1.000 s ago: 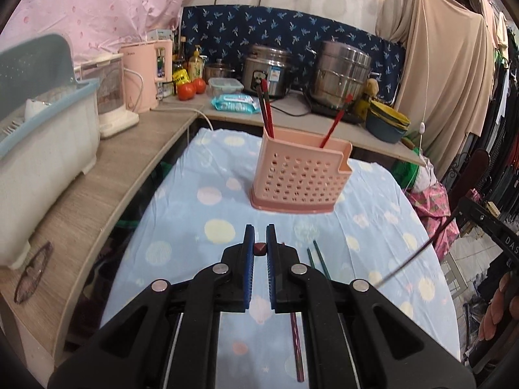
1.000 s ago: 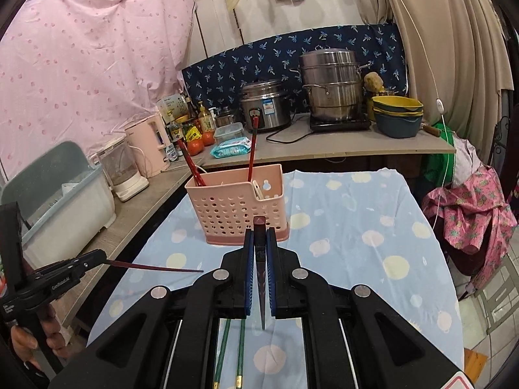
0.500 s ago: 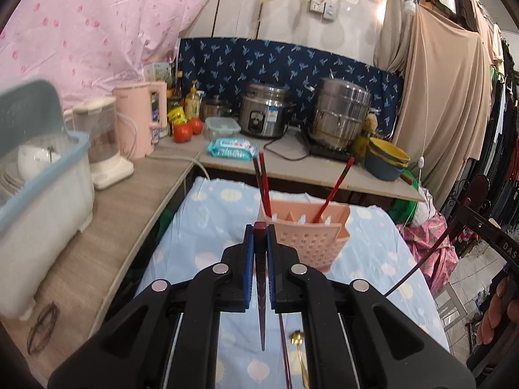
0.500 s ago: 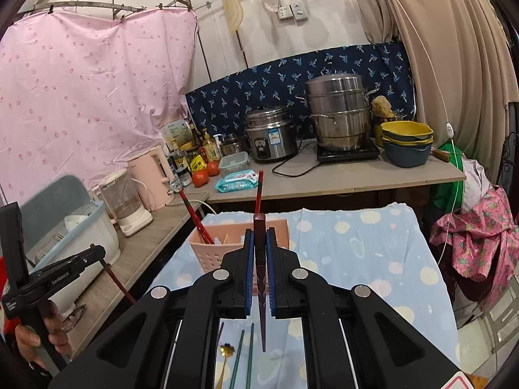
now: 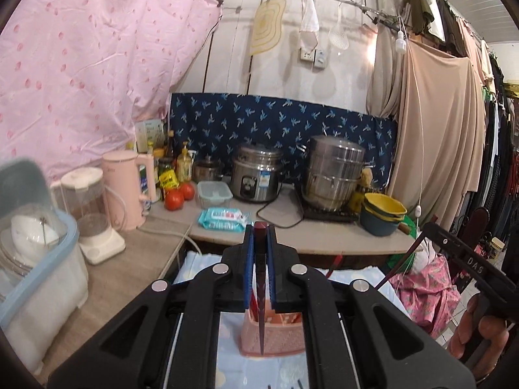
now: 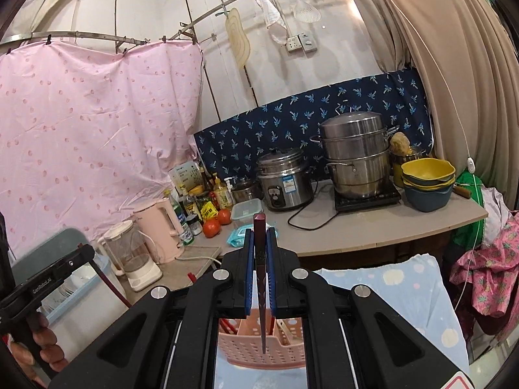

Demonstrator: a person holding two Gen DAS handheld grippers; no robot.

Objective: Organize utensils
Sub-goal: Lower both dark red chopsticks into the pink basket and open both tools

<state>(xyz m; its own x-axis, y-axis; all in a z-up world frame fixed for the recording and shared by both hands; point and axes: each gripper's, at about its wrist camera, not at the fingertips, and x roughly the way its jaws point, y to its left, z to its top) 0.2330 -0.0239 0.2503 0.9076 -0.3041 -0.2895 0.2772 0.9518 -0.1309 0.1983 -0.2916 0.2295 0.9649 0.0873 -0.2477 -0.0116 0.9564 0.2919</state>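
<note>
While both of our grippers hang above the pink utensil basket [image 6: 262, 347], each one is clamped on a dark red chopstick. Our left gripper [image 5: 260, 231] pinches its chopstick [image 5: 260, 291] between the blue pads, with the square butt end poking up past the fingertips and the thin tip hanging down in front of the basket [image 5: 272, 334]. Our right gripper [image 6: 260, 233] grips its own chopstick [image 6: 261, 291] the same way, its point hanging over the basket's front wall.

The basket stands on a table covered with a light blue, spotted cloth [image 6: 405, 285], below and ahead of both grippers. Inside the basket we see other red chopsticks [image 6: 227, 324] leaning in its left compartment and a pale utensil handle [image 6: 283, 325] in a compartment further right.

Beyond the basket runs the counter [image 6: 373, 230], carrying a rice cooker [image 6: 285, 181], a stacked steel steamer [image 6: 356, 159], stacked bowls [image 6: 428, 181], two tomatoes [image 6: 217, 222], a pink kettle [image 6: 159, 230] and a blender [image 6: 133, 259]. To the left of the basket sits a dish bin [image 5: 39, 278] with a blue rim.

From the left view, our right hand [image 5: 480, 334] shows at the far right of the basket; from the right view, our left hand [image 6: 39, 343] shows at the far left.
</note>
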